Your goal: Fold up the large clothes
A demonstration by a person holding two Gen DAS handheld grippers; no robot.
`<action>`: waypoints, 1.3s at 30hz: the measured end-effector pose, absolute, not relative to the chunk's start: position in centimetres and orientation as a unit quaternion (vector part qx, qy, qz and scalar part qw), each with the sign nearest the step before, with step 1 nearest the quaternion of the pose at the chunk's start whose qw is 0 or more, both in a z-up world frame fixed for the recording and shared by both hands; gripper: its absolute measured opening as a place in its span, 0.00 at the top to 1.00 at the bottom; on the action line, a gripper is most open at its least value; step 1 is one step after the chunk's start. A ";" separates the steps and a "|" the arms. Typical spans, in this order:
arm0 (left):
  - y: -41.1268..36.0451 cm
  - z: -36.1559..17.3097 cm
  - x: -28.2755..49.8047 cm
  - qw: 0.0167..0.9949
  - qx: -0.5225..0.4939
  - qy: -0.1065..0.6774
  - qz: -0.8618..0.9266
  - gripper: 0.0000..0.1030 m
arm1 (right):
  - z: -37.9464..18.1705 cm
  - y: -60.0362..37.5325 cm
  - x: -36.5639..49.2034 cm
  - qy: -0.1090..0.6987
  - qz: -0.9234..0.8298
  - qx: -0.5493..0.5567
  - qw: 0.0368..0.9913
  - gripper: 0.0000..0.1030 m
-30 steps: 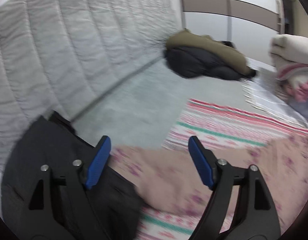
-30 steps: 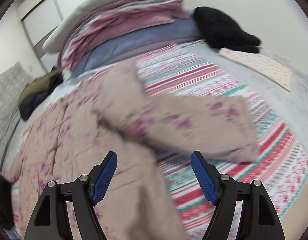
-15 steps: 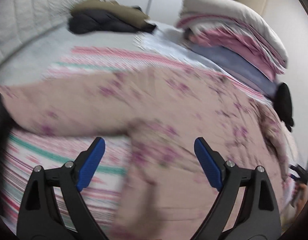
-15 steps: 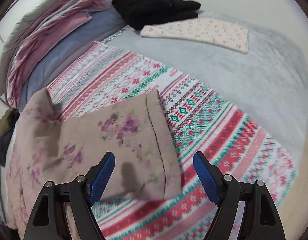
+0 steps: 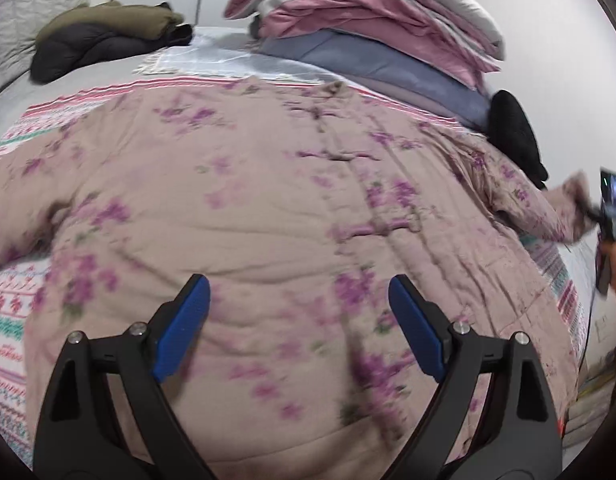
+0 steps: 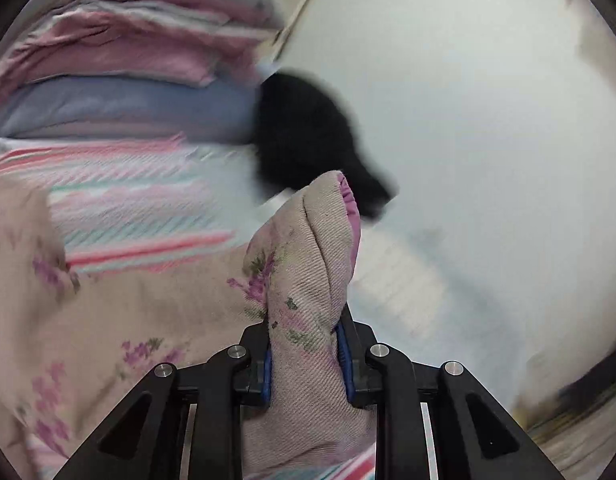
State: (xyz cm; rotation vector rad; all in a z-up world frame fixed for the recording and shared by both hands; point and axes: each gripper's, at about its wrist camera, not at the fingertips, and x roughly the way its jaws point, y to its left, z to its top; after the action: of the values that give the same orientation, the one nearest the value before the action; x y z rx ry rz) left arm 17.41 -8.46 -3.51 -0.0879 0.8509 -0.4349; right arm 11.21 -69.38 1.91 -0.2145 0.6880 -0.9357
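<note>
Right hand-held gripper (image 6: 305,354) freshly clamped on floral garment's sleeve cuff (image 6: 308,264); left hand-held gripper (image 5: 299,312) wide open above garment.

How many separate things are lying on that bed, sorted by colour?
Pinkish floral: 1, the padded jacket
Black: 1, the knit item
Olive and black: 1, the bundled coats
Pink, blue and grey: 1, the stack of folded bedding
Striped: 1, the patterned blanket
Total: 5
</note>
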 end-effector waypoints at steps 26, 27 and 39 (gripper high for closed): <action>-11.0 -5.5 16.5 0.883 0.005 0.403 -0.242 0.12 | -0.4 -60.2 18.0 0.305 -0.166 -0.021 0.938 0.31; -11.0 -5.7 16.5 0.884 0.007 0.402 -0.240 0.12 | -1.4 -58.6 19.0 0.326 -0.124 -0.010 0.937 0.31; -9.5 -6.4 16.7 0.871 -0.015 0.422 -0.250 0.12 | -7.7 -77.2 12.5 0.365 -0.336 0.131 0.859 0.22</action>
State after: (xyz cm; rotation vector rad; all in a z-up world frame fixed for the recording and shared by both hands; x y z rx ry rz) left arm 16.68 -9.48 -6.36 -0.0313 0.8826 -0.5230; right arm 12.54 -77.24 -7.68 0.2744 0.7657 -0.7051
